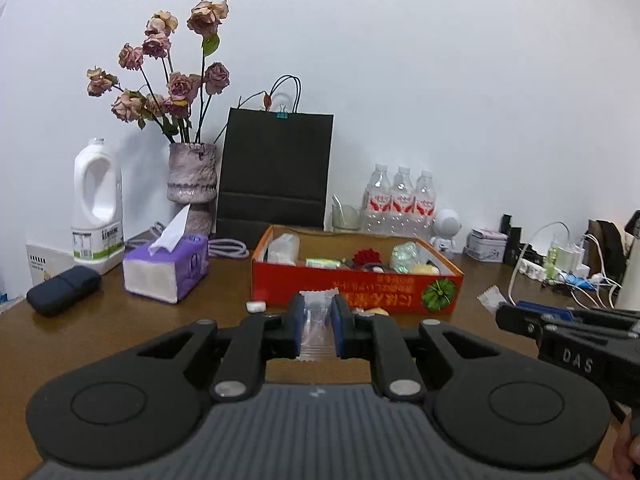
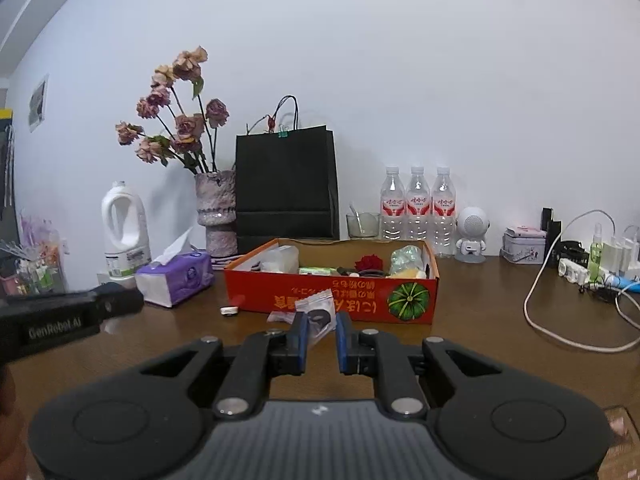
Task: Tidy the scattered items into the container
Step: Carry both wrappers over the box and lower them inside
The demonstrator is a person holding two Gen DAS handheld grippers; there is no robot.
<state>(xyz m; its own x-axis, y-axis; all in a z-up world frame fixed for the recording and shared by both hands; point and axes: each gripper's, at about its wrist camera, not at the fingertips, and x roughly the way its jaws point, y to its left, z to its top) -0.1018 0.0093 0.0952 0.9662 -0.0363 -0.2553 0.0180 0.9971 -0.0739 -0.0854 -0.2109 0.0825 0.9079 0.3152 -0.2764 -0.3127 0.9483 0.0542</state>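
You see a brown wood-look surface with a soft sheen. The red box looks like printed cardboard. The black bag is matt paper.

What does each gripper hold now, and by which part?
Left gripper clamps a clear packet by its sides. Right gripper pinches a small zip bag; which part, unclear.

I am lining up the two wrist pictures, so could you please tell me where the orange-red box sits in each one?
Left wrist view: the orange-red box sits at centre, just beyond the left tool, right of the purple tissue pack.
Right wrist view: the box sits at centre, just beyond the right tool.
Shared landmark: the black paper bag stands behind the box, against the wall.
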